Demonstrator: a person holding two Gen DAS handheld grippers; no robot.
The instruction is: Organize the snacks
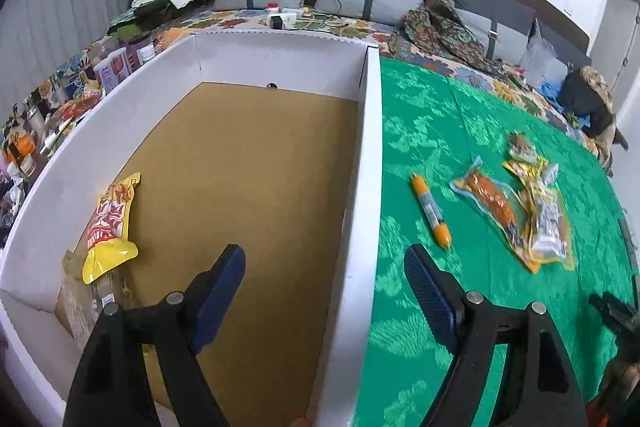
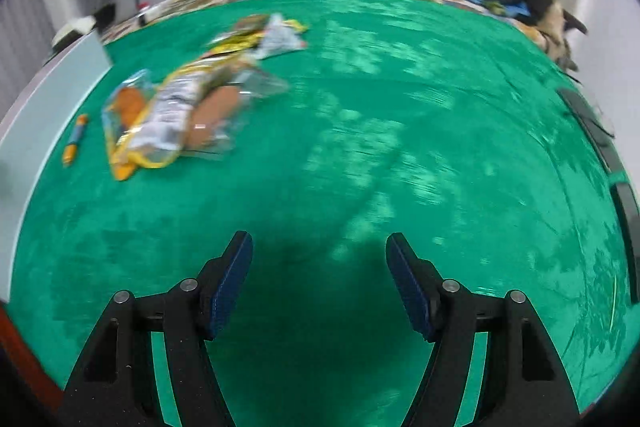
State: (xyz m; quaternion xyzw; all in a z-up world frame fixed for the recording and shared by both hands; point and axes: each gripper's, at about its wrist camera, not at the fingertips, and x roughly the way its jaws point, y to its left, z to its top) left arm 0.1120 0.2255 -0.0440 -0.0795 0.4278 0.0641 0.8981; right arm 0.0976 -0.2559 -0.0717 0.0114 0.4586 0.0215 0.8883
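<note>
A: Where were your jaws vs. the snacks?

B: Your left gripper [image 1: 324, 287] had its jaws wide apart w/ nothing between them, straddling the right wall of the white box [image 1: 370, 147]: one finger over the cardboard floor, the other over the green cloth [image 1: 420, 115]. Your right gripper [image 2: 320, 267] also stood apart and empty, over bare cloth.

A: And the next thing to grab?

B: Prob. the sausage stick [image 1: 432, 213]. It lay ahead and just right of your left jaws, long axis running away from you, tilted slightly. From your right jaws it was far ahead-left, by the box wall. So your left hand looked nearer, I'd judge.

A: How did it look?

B: Thin tube, orange ends, grey label mid-section. Likely slick and prone to roll. The pile of packets [image 1: 532, 211] sat beyond it to the right: clear and yellow wrappers, overlapping, one w/ an orange-brown piece inside.

A: Anything boxed already?

B: One yellow-red pouch [image 1: 110, 223], ahead-left of your left jaws, near the left wall.
</note>
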